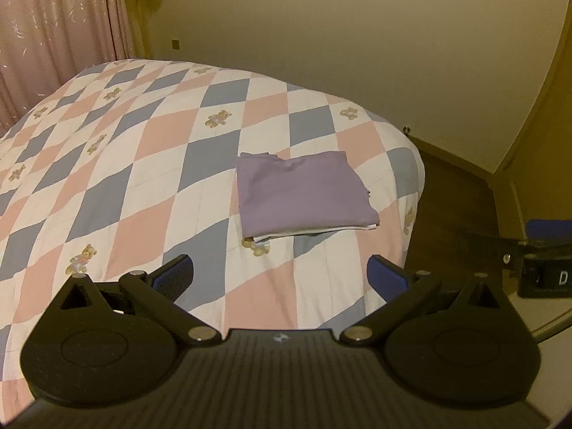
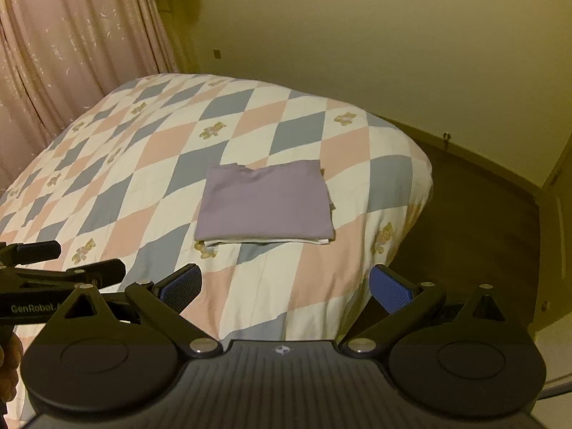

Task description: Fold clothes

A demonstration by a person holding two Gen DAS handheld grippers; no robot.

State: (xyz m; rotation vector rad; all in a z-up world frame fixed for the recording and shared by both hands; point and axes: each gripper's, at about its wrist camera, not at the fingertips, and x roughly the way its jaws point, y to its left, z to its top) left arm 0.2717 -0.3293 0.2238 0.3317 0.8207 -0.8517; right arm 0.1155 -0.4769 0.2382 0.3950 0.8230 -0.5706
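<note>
A purple garment (image 1: 304, 193) (image 2: 266, 207) lies folded into a flat rectangle on the bed, with white fabric edges showing under its near side. My left gripper (image 1: 280, 275) hovers open above the quilt, short of the garment, its blue pads wide apart and holding nothing. In the right wrist view my right gripper (image 2: 286, 284) is also open and holds nothing, back from the garment's near edge. The left gripper's body (image 2: 53, 279) shows at the left of the right wrist view, and the right one's (image 1: 536, 261) at the right of the left wrist view.
The bed carries a quilt (image 1: 143, 164) (image 2: 150, 178) of pink, blue and white diamonds with teddy bears. Pink curtains (image 1: 53, 35) hang at the far left. The bed's right edge drops to a dark wooden floor (image 2: 464, 232) beside a yellowish wall (image 1: 357, 53).
</note>
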